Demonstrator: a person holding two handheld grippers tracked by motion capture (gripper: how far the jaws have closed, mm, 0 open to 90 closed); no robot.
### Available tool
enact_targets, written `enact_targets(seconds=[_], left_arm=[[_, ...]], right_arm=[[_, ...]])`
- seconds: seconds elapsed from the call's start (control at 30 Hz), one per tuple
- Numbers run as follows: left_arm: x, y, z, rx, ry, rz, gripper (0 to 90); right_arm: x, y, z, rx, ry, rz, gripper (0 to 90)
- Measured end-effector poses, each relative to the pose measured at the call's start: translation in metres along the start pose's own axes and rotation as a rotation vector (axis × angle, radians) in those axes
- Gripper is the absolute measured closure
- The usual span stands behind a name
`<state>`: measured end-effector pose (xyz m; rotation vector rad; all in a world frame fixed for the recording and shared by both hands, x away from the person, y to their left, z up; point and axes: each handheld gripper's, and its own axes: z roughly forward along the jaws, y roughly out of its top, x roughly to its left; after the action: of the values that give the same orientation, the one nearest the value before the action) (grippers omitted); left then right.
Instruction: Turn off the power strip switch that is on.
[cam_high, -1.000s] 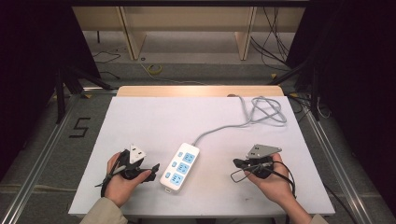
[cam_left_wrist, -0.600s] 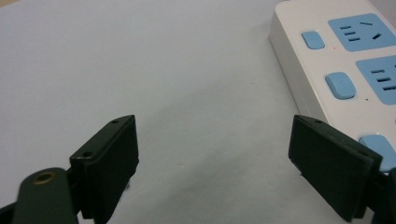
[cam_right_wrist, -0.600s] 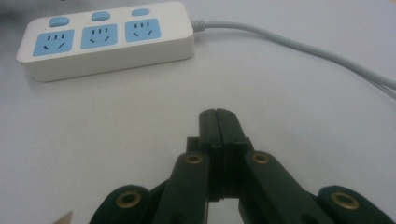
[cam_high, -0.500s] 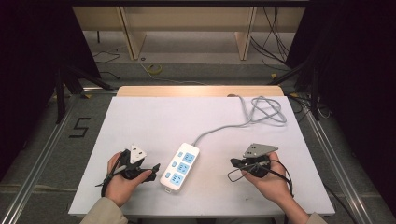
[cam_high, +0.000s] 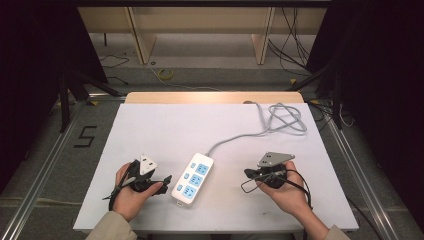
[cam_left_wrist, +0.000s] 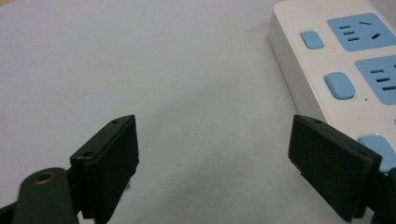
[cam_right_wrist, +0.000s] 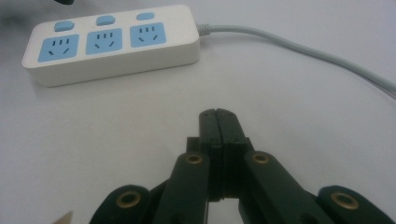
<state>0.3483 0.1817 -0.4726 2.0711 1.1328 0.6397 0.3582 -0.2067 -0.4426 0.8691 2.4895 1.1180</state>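
Here: left gripper (cam_high: 161, 181) low on the table (cam_high: 150, 130), jaws spread wide, empty, right beside the power strip (cam_high: 193, 178). Right gripper (cam_high: 248, 173) pressed together, empty, apart from it. Cable (cam_high: 280, 120) coiled far right.

My left hand (cam_high: 131, 189) rests low at the near left, wrapped around my left gripper (cam_high: 161, 181), which points to the right with its jaws spread wide, nothing between the pads (cam_left_wrist: 111, 161). My right hand (cam_high: 281, 191) sits at the near right, gripping my right gripper (cam_high: 248, 173) (its grey plate faces up), and that one points left toward the other. Its jaws are pressed flat together, tips meeting with no gap (cam_right_wrist: 217, 122). Both forearms come in from the near edge.
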Motion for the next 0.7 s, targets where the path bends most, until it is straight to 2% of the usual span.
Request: enact_targets(seconds=[0.7], left_arm=[[-0.001,0.000,0.000,0.002,-0.001,0.002,15.6]], right_arm=[[0.003,0.012,0.007,0.017,0.018,-0.016,90.0]])
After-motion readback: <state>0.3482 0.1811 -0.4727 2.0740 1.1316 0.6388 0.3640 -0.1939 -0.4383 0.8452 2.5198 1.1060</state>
